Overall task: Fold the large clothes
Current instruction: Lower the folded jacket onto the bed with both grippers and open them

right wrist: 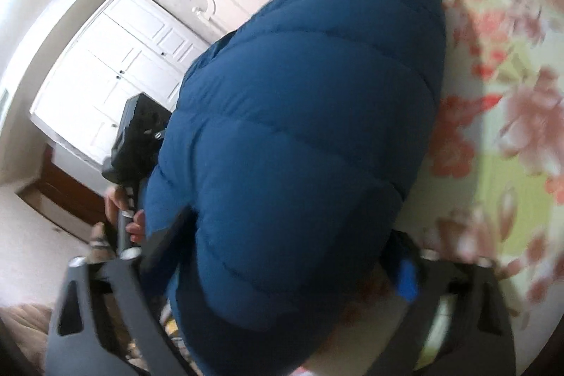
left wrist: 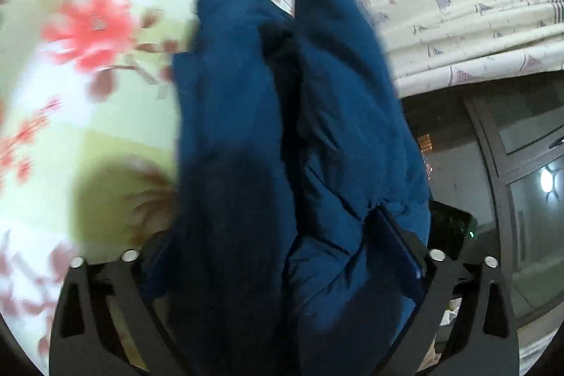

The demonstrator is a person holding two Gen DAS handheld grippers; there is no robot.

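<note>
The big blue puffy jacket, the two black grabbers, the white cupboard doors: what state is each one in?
Blue quilted puffer jacket: bunched up between both grippers, over the flowered bedsheet.
Left gripper: jaws wide, full of jacket; grip unclear.
Right gripper: jaws wide around jacket; grip unclear.
White cupboard doors: shut.

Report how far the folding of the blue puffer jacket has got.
Done: the blue puffer jacket is bunched into two padded lobes over the floral bedsheet. In hand: thick fabric fills both the left gripper and the right gripper; whether the pads press is unclear. Left: no flat, squared fold shows, so laying down and flattening remain.
</note>
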